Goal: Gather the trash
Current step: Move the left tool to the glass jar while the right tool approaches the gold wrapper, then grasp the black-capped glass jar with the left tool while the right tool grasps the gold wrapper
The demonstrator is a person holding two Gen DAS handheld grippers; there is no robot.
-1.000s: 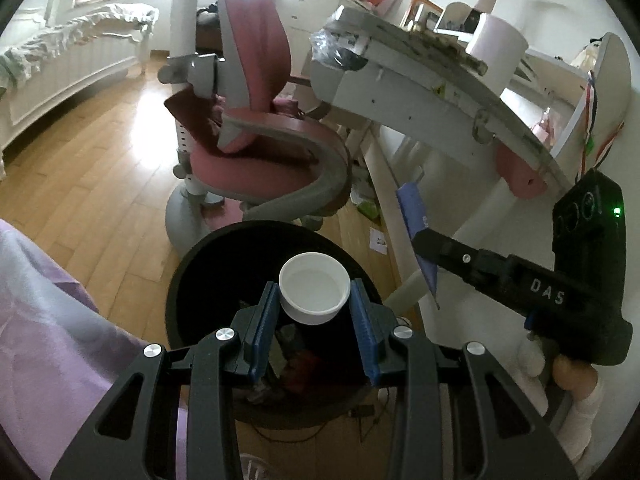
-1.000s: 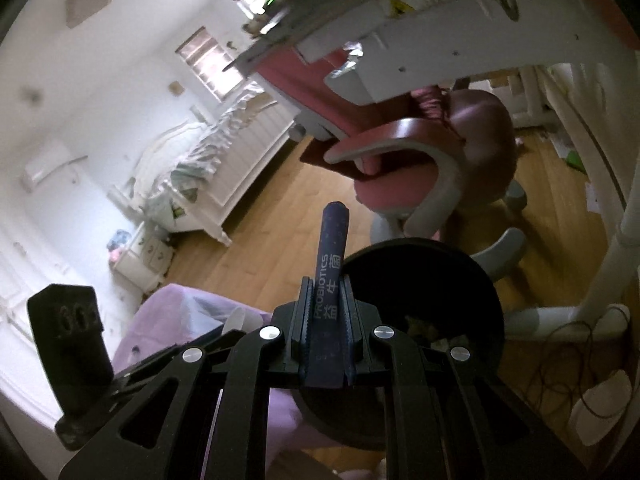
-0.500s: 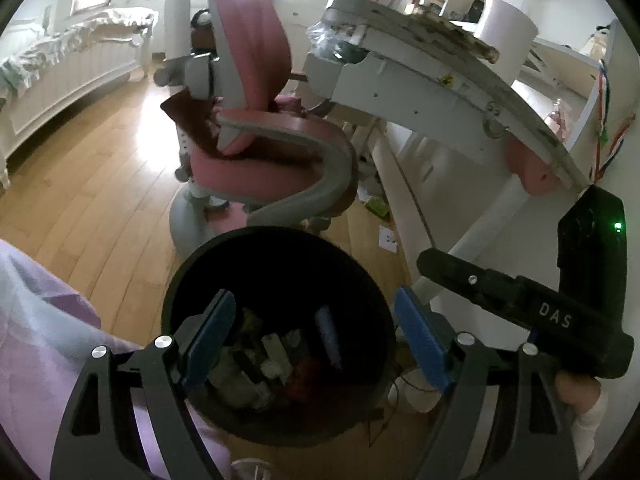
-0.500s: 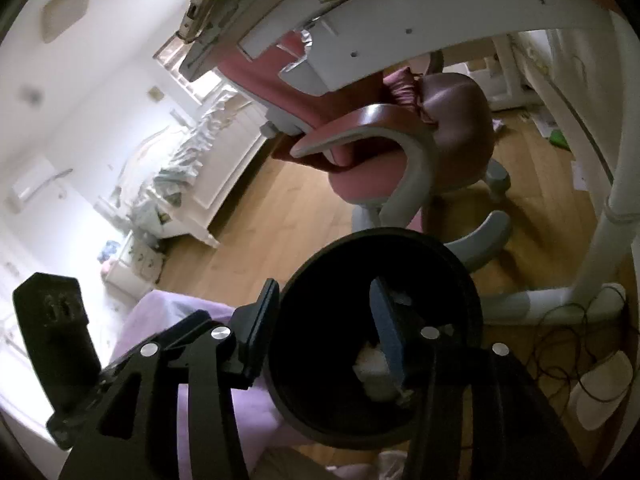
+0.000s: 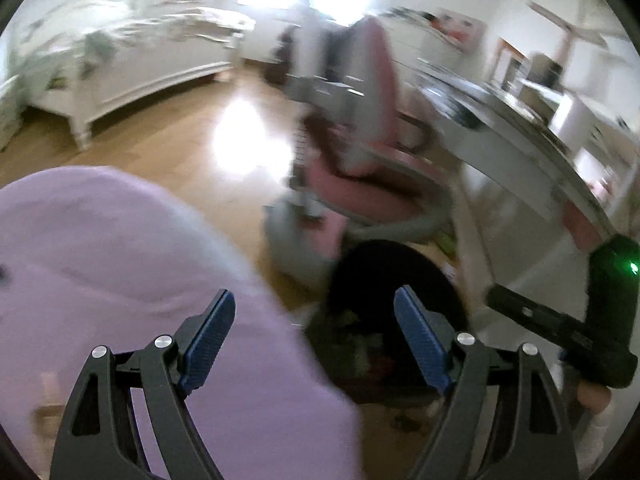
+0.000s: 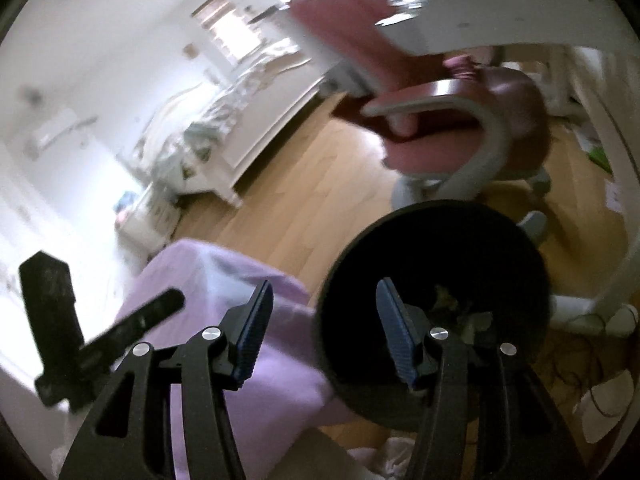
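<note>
Both the left gripper (image 5: 314, 344) and right gripper (image 6: 324, 330) have fingers spread wide, holding nothing. The round black plastic trash bin (image 6: 432, 300) sits on the wooden floor near the pink chair (image 6: 452, 136). Sweep steadily so further litter is spotted through the blur.

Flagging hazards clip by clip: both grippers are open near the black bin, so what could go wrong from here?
1. The left view is heavily blurred, so the left gripper seems to be swinging fast; its open jaws could clip the bin or the pink chair.
2. The right gripper hangs open at the bin rim; a careless pull-away might tip it and spill the trash.
</note>
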